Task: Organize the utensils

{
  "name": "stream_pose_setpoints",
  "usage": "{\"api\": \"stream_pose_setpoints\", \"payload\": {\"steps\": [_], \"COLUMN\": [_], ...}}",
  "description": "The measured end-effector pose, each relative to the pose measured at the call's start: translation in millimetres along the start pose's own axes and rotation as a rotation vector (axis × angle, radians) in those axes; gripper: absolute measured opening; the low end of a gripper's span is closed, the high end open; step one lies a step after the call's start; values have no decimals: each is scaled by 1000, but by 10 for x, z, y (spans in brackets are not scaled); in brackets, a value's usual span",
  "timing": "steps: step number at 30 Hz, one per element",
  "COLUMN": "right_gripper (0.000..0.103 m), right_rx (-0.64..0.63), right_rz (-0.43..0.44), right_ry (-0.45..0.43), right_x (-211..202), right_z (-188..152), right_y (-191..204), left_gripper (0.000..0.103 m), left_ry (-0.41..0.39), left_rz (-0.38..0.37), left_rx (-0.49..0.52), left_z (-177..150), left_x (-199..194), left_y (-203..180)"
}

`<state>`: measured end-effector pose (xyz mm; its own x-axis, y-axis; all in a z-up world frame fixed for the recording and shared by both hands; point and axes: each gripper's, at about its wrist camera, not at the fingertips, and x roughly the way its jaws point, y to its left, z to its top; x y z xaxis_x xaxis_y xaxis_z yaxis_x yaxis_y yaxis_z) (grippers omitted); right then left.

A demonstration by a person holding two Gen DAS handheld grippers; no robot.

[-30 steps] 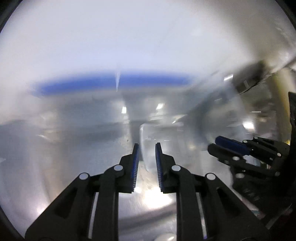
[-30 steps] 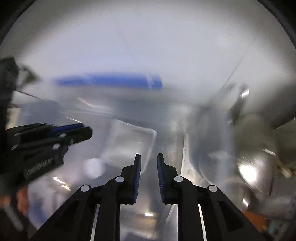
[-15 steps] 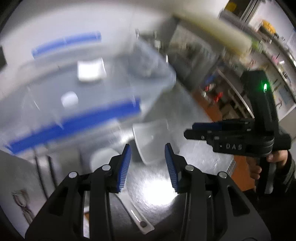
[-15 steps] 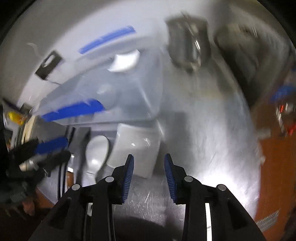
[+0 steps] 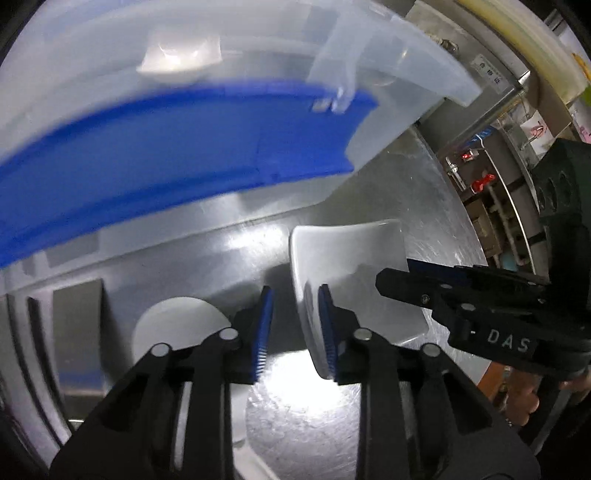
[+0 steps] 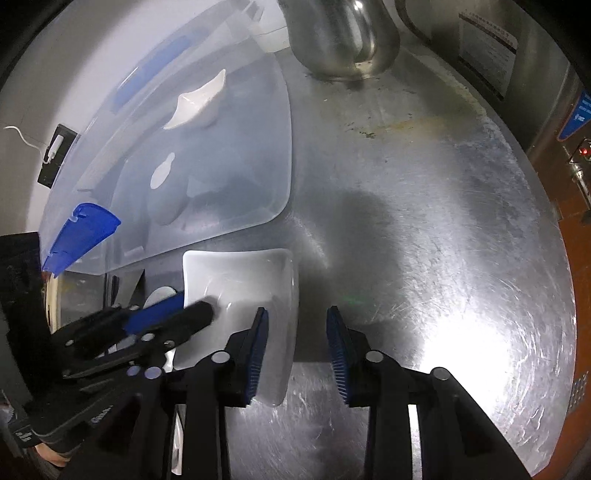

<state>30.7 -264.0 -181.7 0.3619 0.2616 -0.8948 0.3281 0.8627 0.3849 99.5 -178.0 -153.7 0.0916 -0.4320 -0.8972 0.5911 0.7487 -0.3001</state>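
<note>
A white square dish point(image 5: 351, 273) point(image 6: 240, 284) lies on the steel counter in front of a clear plastic bin point(image 5: 184, 92) point(image 6: 207, 155) with blue handles. My left gripper point(image 5: 295, 328) is open, its jaws straddling the dish's left rim; it also shows in the right wrist view point(image 6: 177, 317). My right gripper point(image 6: 297, 347) is open, its jaws straddling the dish's right rim; it also shows in the left wrist view point(image 5: 413, 280). A white spoon point(image 5: 177, 325) lies left of the dish. White dishes point(image 6: 195, 99) lie inside the bin.
A steel pot point(image 6: 340, 33) stands at the back of the counter point(image 6: 443, 221). The counter's edge point(image 5: 476, 236) runs to the right, with shelves beyond it. A wall socket point(image 6: 55, 155) is behind the bin.
Both grippers came down and forward from a blurred, raised view to the white dish. Both opened from nearly shut and now straddle opposite rims of the dish.
</note>
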Motion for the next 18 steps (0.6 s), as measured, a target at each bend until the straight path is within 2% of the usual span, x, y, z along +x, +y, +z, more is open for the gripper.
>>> {"api": "stream_pose_setpoints", "payload": {"steps": [4,11,14,18], "right_gripper": [9,8,7,7], "right_rx": [1,1,-19,-93], "right_rz": [24,24,32,31], "right_ry": [10,-32,-74,-213], "right_x": [107,39,-236,-902], "right_z": [72,-99,-216,-284], "right_y": [42,53,101,363], "left_gripper": [10,9,9,9], "left_ry": [14,2,-29,-128], "left_rz": [-29,-52,-68,-118], "left_rx": [1,7,51,93], "left_z": [-143,-239,-299,-274], "left_x": [29,-20,-223,-720], "left_y": [-33,-74,-228,-393]}}
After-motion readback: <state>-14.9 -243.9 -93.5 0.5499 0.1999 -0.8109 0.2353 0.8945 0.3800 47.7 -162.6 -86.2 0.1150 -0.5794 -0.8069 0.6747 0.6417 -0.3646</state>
